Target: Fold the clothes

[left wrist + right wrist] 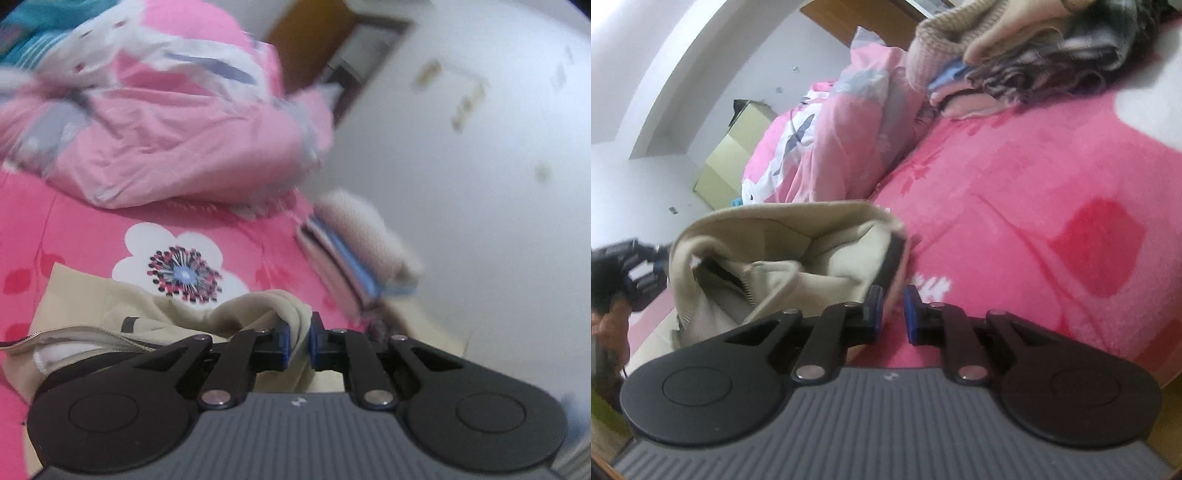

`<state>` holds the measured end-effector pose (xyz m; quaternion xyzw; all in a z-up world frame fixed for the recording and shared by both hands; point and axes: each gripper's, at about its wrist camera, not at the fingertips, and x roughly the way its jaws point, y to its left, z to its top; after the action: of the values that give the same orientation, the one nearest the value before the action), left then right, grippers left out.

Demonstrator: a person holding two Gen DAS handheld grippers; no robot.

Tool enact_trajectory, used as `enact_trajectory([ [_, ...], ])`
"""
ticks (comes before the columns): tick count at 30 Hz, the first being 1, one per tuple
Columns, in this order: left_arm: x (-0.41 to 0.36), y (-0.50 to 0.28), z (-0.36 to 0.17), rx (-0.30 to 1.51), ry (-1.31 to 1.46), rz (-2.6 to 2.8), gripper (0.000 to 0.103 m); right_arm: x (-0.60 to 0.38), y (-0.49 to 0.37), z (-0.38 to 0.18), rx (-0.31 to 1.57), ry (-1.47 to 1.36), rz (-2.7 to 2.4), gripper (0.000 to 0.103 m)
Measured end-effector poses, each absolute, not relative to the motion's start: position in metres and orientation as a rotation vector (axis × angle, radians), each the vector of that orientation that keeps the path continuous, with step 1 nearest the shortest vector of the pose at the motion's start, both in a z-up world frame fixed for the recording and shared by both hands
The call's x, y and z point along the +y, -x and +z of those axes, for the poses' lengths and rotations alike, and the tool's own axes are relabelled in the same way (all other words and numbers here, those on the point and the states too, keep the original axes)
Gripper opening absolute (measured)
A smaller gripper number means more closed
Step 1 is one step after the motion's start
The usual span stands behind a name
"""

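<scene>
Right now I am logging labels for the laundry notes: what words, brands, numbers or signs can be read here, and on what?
No readable text in either view.
Small pale emblem on the left gripper body: a mark, not legible as letters.
The same emblem on the right gripper body: not legible.
Beige jacket: no readable label.
Pink floral bedspread: pattern only.
Marks on the white wall: too blurred.

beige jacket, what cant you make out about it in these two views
- Overall shape of the beige jacket: left wrist view, lower part hidden behind the left gripper.
- Fabric at the right gripper: right wrist view, blurred; pad contact unclear.
- Sleeves: bunched folds hide them in both views.
</scene>
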<state>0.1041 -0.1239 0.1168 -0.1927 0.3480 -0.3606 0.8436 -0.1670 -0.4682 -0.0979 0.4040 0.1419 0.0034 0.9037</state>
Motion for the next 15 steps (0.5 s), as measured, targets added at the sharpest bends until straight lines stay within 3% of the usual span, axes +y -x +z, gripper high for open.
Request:
enact_trajectory([
  [4, -0.117, -0.153, 0.082, 0.847, 0.556, -0.708, 0.015, -0.471, 0.162, -0.104, 0.329, -0.847, -0.028, 0.012],
  [6, -0.116, -0.157, 0.065, 0.888, 0.583, -0.695, 0.046, -0.470, 0.166, -0.101, 0.335, -0.832, -0.053, 0.014],
  [8, -0.116, -0.161, 0.048, 0.928, 0.608, -0.682, 0.055, -0.466, 0.174, -0.091, 0.315, -0.784, -0.072, 0.014],
  [10, -0.111, -0.148, 0.052, 0.890, 0.565, -0.702, 0.058, -0.457, 0.183, -0.072, 0.272, -0.701, -0.064, 0.015],
  [13, -0.101, -0.121, 0.063, 0.807, 0.466, -0.730, 0.068, -0.437, 0.186, -0.033, 0.213, -0.571, 0.032, 0.024],
  [15, -0.095, -0.098, 0.069, 0.757, 0.384, -0.757, 0.070, -0.416, 0.176, -0.013, 0.196, -0.488, 0.132, 0.039],
])
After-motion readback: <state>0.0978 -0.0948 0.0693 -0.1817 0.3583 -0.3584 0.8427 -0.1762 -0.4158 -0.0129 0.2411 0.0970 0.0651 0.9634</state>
